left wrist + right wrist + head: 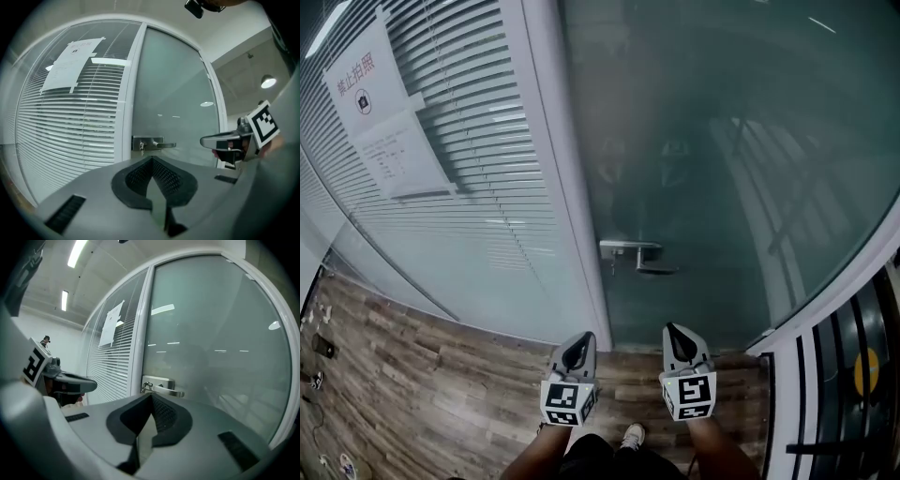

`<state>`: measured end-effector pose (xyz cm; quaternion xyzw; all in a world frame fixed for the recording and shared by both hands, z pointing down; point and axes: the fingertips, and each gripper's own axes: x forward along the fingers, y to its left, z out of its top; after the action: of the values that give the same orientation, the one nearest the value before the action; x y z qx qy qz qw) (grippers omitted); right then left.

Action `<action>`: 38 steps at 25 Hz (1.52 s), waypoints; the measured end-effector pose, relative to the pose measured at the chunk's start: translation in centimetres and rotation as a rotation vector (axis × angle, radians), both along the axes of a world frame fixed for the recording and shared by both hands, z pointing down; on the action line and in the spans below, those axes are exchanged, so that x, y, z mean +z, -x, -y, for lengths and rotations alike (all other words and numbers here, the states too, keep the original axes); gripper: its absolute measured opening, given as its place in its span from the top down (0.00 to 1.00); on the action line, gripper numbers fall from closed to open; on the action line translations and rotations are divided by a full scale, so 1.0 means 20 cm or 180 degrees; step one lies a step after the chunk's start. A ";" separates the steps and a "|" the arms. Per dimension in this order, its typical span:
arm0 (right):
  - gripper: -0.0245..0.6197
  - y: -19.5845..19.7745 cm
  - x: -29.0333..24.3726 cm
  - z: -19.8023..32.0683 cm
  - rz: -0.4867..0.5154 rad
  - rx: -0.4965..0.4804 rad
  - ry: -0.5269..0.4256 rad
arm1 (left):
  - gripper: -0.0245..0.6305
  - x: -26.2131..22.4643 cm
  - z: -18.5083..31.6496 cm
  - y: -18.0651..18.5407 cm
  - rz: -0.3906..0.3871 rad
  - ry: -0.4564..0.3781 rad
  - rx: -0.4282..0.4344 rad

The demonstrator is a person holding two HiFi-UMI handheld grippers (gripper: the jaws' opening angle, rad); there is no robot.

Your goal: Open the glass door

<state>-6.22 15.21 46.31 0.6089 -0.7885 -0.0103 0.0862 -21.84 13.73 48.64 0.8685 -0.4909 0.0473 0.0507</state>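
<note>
The frosted glass door (722, 169) is closed, and its metal lever handle (637, 255) sits on a lock plate at the door's left edge. Both grippers are held side by side in front of the door, short of the handle and touching nothing. My left gripper (578, 349) points at the white door post, its jaws together and empty. My right gripper (678, 337) points at the glass below and right of the handle, jaws also together and empty. The handle (152, 144) shows just above the left gripper (152, 161). It also shows as the handle (161, 387) ahead of the right gripper (151, 397).
A white door post (567, 187) separates the door from a glass wall with blinds (459, 141) carrying paper notices (380, 112). Wood-pattern floor (422, 394) lies below. A white frame (825, 309) bounds the door on the right. A person's shoe (631, 435) shows between the arms.
</note>
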 end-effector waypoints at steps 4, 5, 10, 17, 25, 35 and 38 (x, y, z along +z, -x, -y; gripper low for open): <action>0.95 0.01 0.01 0.11 -0.0104 -0.0069 -0.0001 | 0.96 0.03 0.10 -0.01 0.0016 0.0037 -0.0047; 0.95 0.00 0.01 0.14 -0.0121 -0.0064 0.0014 | 0.96 0.03 0.12 -0.01 0.0022 0.0034 -0.0040; 0.85 0.03 0.01 0.26 -0.0297 -0.0214 0.0077 | 0.96 0.01 0.21 -0.07 -0.0020 0.0040 0.0103; 0.77 0.06 0.00 0.52 -0.0903 -0.0416 0.0189 | 0.96 0.03 0.46 -0.08 0.0000 0.0028 0.0165; 0.65 0.05 0.14 0.71 -0.2283 -0.0862 0.0585 | 0.96 0.09 0.66 -0.08 0.0032 0.0053 0.0213; 0.58 0.06 0.39 0.80 -0.3553 -0.1450 0.1206 | 0.96 0.17 0.76 -0.06 0.0076 0.0033 0.0150; 0.58 0.07 0.46 0.82 -0.3699 -0.1644 0.1412 | 0.96 0.17 0.76 -0.07 0.0069 0.0038 0.0184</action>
<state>-7.55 -1.20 55.42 0.2641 -0.7177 -0.1944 0.6143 -20.39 -1.55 52.02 0.8814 -0.4658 0.0611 0.0491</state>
